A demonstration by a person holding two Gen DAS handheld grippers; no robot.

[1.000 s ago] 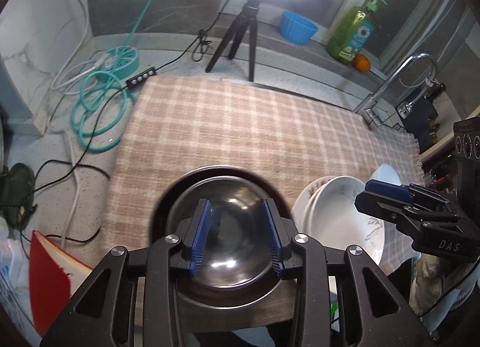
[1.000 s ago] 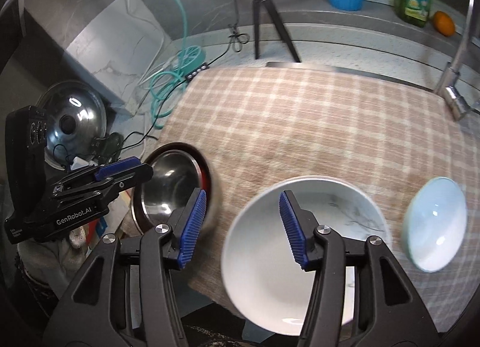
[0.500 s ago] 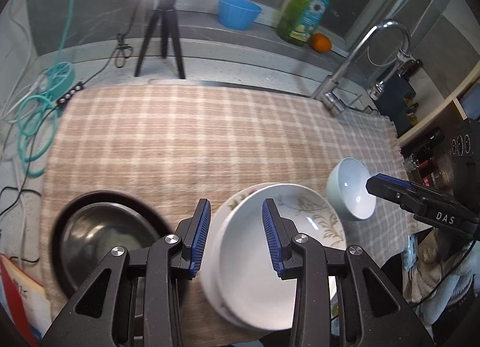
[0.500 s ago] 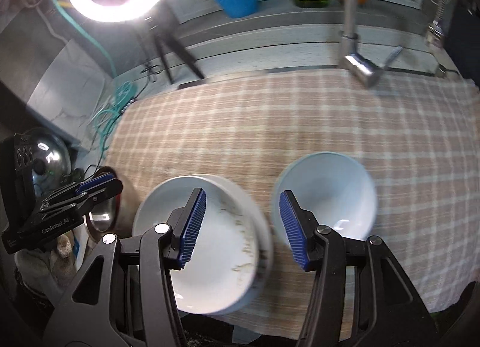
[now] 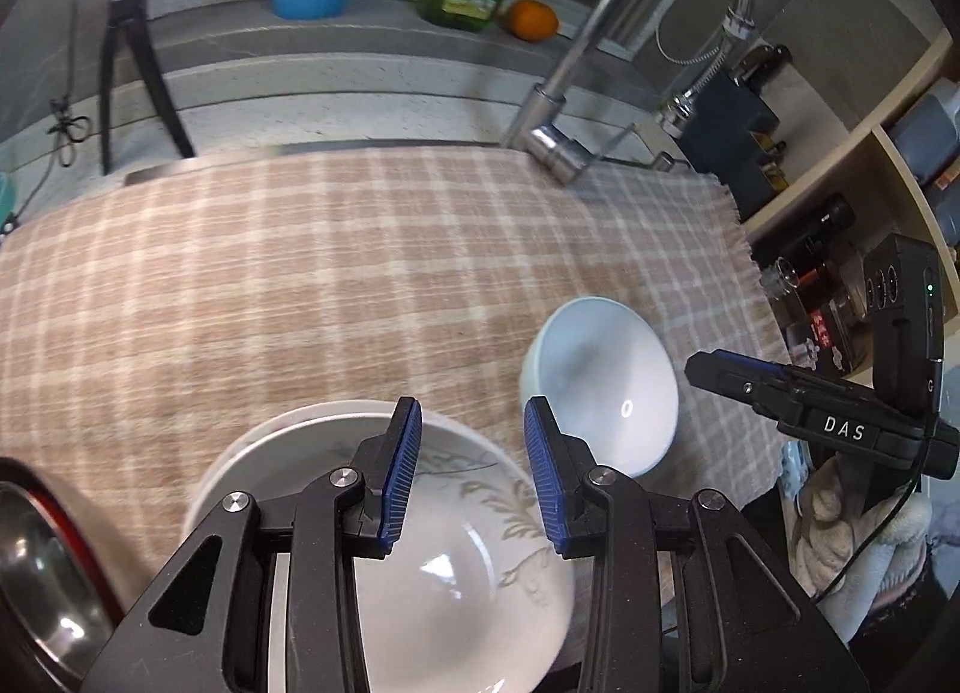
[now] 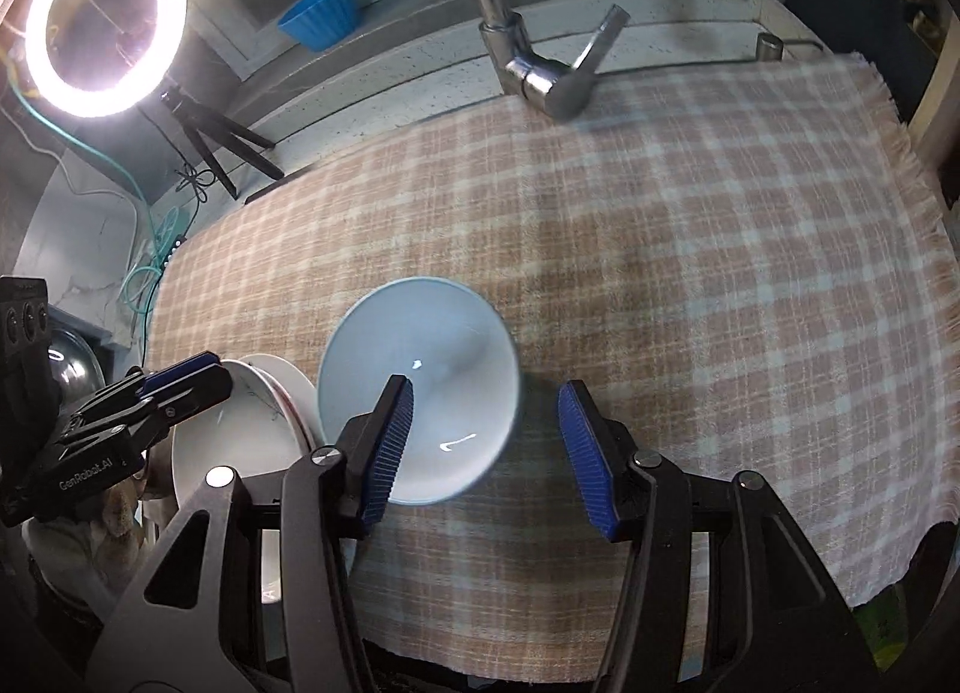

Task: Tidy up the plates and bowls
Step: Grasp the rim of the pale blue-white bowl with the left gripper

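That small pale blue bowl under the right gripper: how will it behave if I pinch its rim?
The pale blue bowl looks glazed and glossy, so likely slippery against the pads. It seems ceramic, so probably fragile if dropped. It sits on soft checked cloth, so it may tip rather than slide.

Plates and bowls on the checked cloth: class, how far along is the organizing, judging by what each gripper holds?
Done: white plates sit stacked. In hand: nothing; the left gripper over the stack and the right gripper over the pale blue bowl are both open. Left: that bowl stands alone, as does the steel bowl.
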